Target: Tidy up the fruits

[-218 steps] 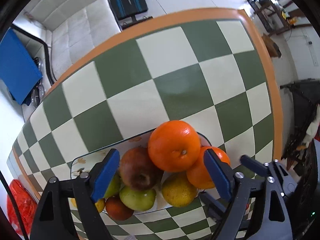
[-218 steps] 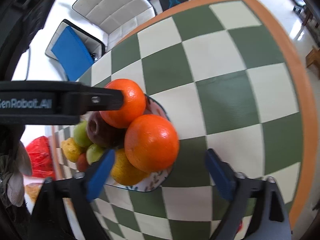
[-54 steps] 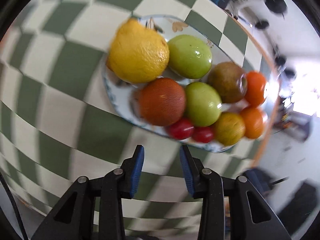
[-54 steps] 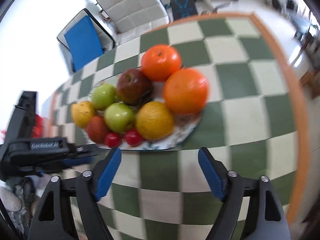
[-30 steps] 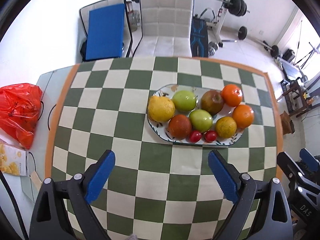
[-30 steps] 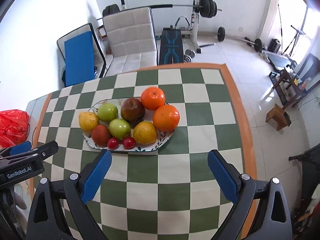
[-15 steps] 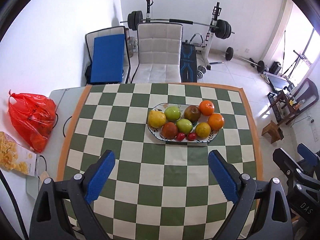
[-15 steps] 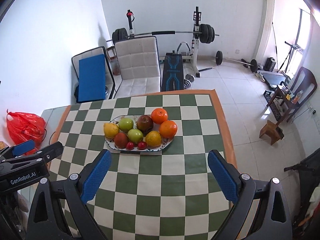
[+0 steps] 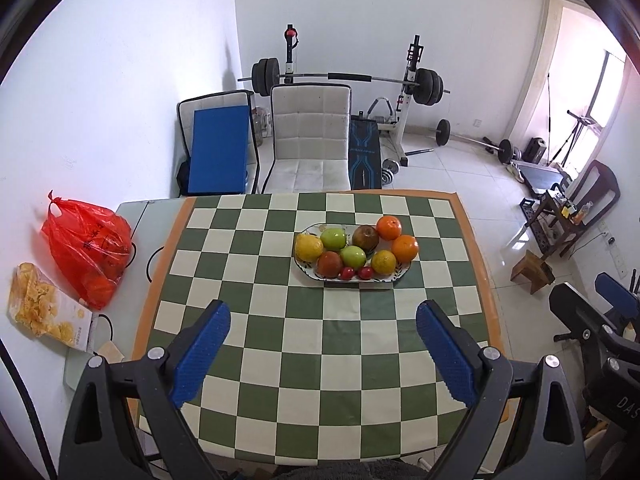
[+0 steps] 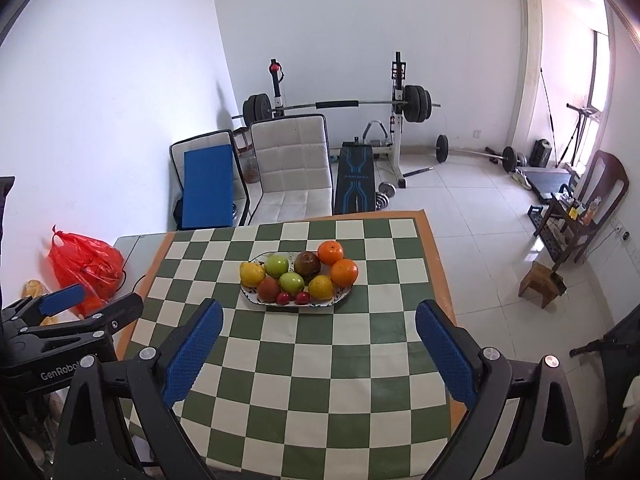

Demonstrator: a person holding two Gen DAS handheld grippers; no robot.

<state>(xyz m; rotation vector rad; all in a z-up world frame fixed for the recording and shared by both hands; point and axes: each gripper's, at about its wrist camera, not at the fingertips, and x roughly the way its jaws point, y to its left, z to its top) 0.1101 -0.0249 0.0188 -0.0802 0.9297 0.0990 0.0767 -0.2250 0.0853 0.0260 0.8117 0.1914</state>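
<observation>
An oval patterned plate (image 9: 403, 271) (image 10: 256, 298) sits on the green-and-white checkered table (image 9: 312, 344) (image 10: 320, 360). It holds two oranges (image 9: 405, 248) (image 10: 344, 272), two green apples (image 9: 333, 239) (image 10: 291, 282), a dark red apple (image 9: 365, 237) (image 10: 307, 264), a lemon (image 9: 308, 248) (image 10: 252, 273), other fruit and two small red tomatoes (image 9: 346, 273) (image 10: 283, 298). My left gripper (image 9: 323, 348) and right gripper (image 10: 319, 350) both hang open and empty, high above the near half of the table, well back from the plate. In the right wrist view the left gripper (image 10: 60, 320) shows at the left edge.
A red plastic bag (image 9: 90, 248) (image 10: 86, 268) and a snack packet (image 9: 48, 312) lie on a side surface left of the table. A white chair (image 9: 310, 144) (image 10: 292, 172), a blue pad (image 9: 218, 152) and a barbell rack (image 9: 348, 80) stand beyond. A wooden stool (image 9: 532, 270) sits right.
Both grippers have pulled up and back from the plate, so the fruit looks smaller and more of the room shows. The left gripper, narrow 1.8 s ago, now stands wide open.
</observation>
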